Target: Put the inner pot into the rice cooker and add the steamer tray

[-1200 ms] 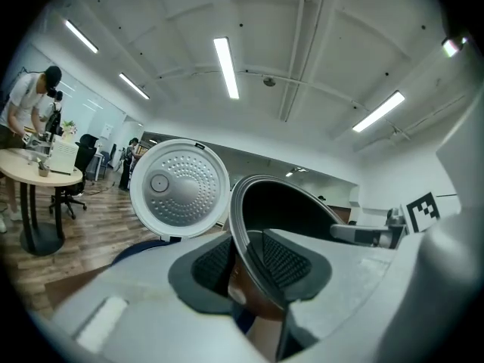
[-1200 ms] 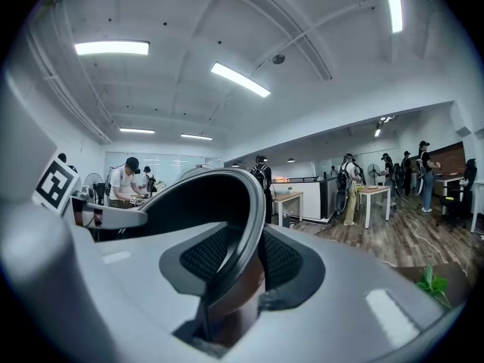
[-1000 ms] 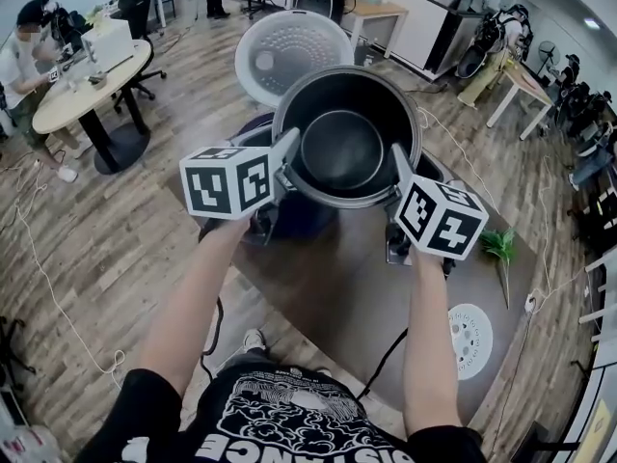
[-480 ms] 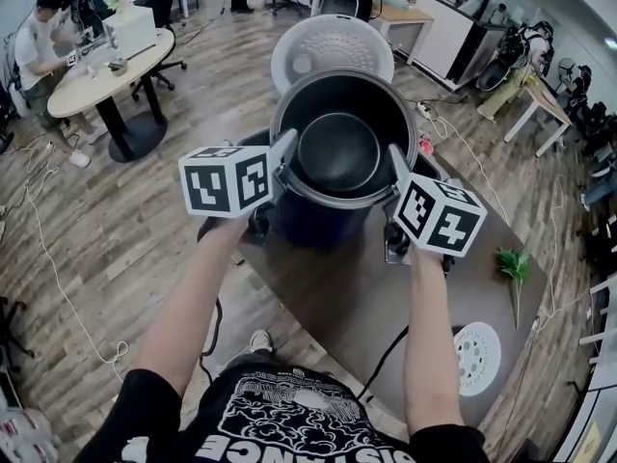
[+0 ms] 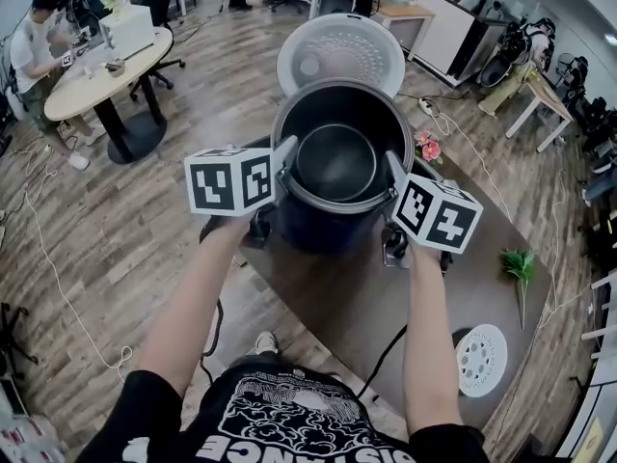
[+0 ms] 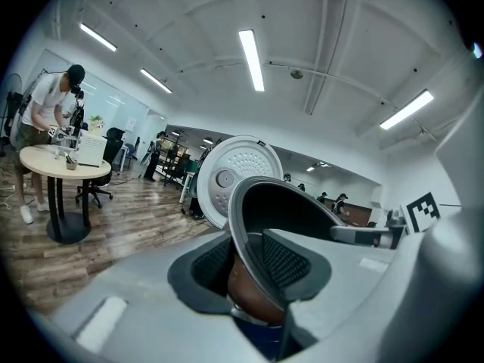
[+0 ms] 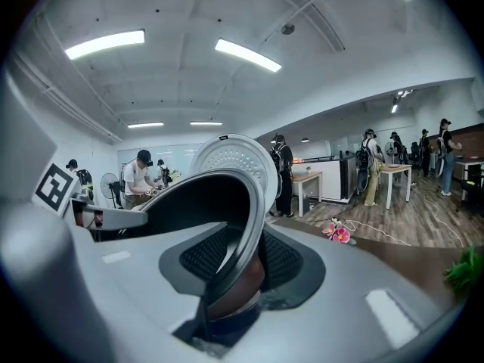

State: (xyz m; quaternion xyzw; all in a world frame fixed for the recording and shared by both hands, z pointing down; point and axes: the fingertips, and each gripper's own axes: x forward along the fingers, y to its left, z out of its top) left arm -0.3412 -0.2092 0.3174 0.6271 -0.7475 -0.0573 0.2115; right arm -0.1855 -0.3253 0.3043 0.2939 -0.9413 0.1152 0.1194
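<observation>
- Head view: the inner pot [image 5: 335,162] sits directly over the dark rice cooker [image 5: 308,231]. The left gripper [image 5: 285,154] holds the pot's rim on one side and the right gripper [image 5: 393,168] holds it on the other. The white lid [image 5: 339,51] stands open behind the cooker.
- Left gripper view: the jaws are narrow, pinching the pot's thin rim between the pads [image 6: 286,262].
- Right gripper view: the same narrow clamp on the opposite rim.

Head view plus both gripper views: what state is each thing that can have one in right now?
inner pot, upright, empty, held over the rice cooker.
rice cooker lid, open.
left gripper, shut on the inner pot's rim.
right gripper, shut on the inner pot's rim.
steamer tray, lying flat on the table, not yet added.
</observation>
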